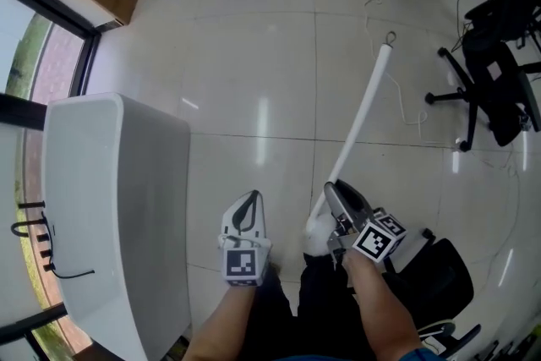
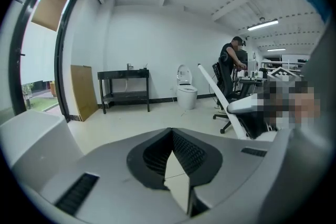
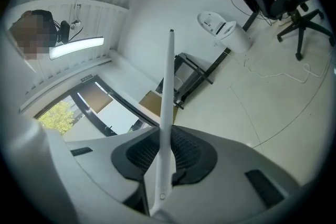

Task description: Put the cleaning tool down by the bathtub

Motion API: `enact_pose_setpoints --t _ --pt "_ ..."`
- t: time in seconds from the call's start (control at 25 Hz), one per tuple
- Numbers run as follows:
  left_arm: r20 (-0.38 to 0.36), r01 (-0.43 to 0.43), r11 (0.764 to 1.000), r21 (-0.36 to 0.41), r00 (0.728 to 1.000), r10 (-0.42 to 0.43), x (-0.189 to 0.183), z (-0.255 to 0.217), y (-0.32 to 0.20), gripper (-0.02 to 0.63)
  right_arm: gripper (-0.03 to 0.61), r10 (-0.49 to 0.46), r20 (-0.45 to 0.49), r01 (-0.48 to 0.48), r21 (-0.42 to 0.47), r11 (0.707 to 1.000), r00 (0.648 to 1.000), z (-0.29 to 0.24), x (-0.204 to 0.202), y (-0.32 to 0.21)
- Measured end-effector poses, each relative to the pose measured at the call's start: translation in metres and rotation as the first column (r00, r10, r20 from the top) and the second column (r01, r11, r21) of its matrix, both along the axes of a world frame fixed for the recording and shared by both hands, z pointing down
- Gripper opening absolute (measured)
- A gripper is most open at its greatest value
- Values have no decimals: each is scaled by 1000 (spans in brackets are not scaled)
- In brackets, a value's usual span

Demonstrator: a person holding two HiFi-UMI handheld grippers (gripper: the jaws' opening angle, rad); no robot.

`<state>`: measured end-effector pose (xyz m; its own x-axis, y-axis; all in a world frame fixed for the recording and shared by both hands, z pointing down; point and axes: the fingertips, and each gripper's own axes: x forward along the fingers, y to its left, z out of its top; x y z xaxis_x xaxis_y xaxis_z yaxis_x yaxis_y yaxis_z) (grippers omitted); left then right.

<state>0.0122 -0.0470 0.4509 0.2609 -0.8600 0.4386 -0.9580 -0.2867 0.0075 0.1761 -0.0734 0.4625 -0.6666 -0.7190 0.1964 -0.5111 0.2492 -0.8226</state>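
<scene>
Clamping narrowly on the long white plastic cleaning tool (image 1: 363, 110), the right gripper (image 1: 338, 203) is holding it at lower centre, right of the white rectangular bathtub (image 1: 127, 182). The left gripper (image 1: 251, 207) is hanging closed, empty. Set-down is pending.

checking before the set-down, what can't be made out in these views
- Working end of the cleaning tool: in the head view, mostly covered by the right hand-held gripper; in the right gripper view, lost at the bottom edge.
- Near end of the bathtub: cut off by the head view's bottom edge.
- Items on the black table: too small in the left gripper view.
</scene>
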Motion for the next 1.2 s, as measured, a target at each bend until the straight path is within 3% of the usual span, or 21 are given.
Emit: enact_pose_setpoints --t 0.24,0.44,0.68,0.84,1.04,1.2 --pt "34 101 995 -17 994 -100 -92 21 60 0 78 -78 43 79 -18 997 996 22 -95 42" --pt "65 209 978 -24 976 -207 -208 39 115 0 78 -118 93 128 -109 986 989 61 -207 90" --pt "53 343 939 -18 938 -342 -331 53 181 0 78 -296 142 316 -148 937 945 82 -365 154" --pt "81 392 920 -19 917 -390 -378 64 227 0 78 -387 198 420 -161 893 900 96 -440 182" --pt "55 454 891 -25 890 -452 -441 75 267 0 78 -409 260 460 -186 868 875 114 -531 205" --pt "76 482 875 -42 875 -478 -484 85 292 0 78 -475 244 522 -192 831 846 132 -590 229"
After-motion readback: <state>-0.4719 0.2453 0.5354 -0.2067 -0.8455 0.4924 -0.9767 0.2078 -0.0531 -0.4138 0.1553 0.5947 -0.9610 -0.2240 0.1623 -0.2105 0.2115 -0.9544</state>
